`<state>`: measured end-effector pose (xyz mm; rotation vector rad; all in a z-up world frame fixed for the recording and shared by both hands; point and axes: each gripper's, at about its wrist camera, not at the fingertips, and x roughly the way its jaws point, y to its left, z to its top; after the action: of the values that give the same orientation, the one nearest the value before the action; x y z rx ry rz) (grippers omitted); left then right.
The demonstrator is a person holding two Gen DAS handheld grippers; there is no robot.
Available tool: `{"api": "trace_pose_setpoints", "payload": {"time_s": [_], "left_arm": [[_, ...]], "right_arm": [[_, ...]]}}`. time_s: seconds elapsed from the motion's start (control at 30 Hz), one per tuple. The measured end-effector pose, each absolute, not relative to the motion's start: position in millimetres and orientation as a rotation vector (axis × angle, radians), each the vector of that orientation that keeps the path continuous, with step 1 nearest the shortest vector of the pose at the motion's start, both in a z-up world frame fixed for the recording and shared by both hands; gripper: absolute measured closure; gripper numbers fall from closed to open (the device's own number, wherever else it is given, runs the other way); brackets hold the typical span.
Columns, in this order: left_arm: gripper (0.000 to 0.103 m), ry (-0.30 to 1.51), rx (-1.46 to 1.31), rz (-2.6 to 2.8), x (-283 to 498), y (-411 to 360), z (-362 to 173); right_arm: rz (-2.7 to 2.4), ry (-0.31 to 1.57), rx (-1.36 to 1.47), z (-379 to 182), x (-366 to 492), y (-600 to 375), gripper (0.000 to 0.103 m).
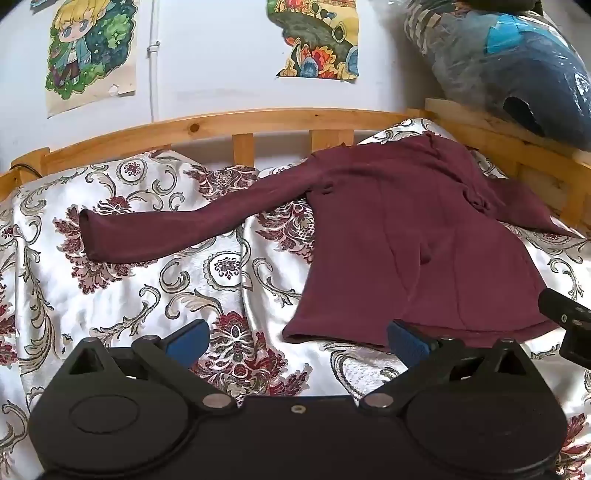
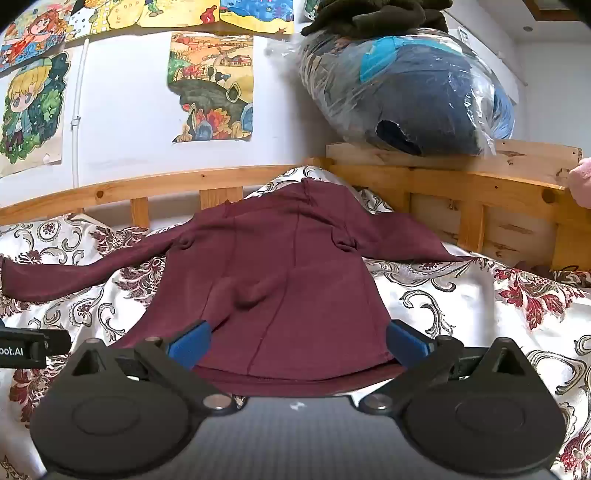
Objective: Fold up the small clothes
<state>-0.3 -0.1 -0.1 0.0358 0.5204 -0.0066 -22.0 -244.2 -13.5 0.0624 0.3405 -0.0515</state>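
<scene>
Maroon long-sleeved top [image 1: 399, 236] spread flat on a satin bedspread [image 1: 155, 280] printed with dark red flowers and grey scrolls. Neck end toward the wooden bed rail [image 1: 229, 123], hem toward the cameras. One sleeve [image 1: 177, 229] stretched out straight to the left across the spread, cuff well clear of the body; the other sleeve [image 2: 413, 240] angled off right toward the wooden headboard [image 2: 480, 173]. Small raised wrinkle near the middle of the body, a seam line down the front.

Left gripper [image 1: 297, 338] wide apart, blue pads [image 1: 188, 338] spread, nothing between them. Held low over the bedspread just short of the hem's left corner, its right pad just beside that corner; touching or not, cannot tell. Bare floral cloth below the gap.

Right gripper [image 2: 297, 341] likewise fully apart, empty, centred on the hem [image 2: 295, 380]; the lower body of the top fills the gap between the blue pads [image 2: 406, 341]. Pads not pressing on cloth. Black edge of each tool visible at the side of the other's view.

White wall behind, with taped-up coloured drawings [image 1: 92, 55], a thin white pipe [image 2: 77, 110] running down it. Clear plastic bag [image 2: 406, 92] stuffed with dark blue fabric resting on top of the headboard, dark green clothing [image 2: 373, 16] piled above it. Something pink [image 2: 581, 181] at the far right edge, too cropped to identify.
</scene>
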Motion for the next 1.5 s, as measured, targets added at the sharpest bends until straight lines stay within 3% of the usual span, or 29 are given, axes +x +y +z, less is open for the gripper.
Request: {"api": "trace_pose_setpoints", "payload": {"time_s": [1.5], "left_arm": [[0.001, 0.548, 0.022, -0.011, 1.8, 0.7, 0.4]], "right_arm": [[-0.048, 0.34, 0.066, -12.0, -22.7, -245.7, 0.0]]}}
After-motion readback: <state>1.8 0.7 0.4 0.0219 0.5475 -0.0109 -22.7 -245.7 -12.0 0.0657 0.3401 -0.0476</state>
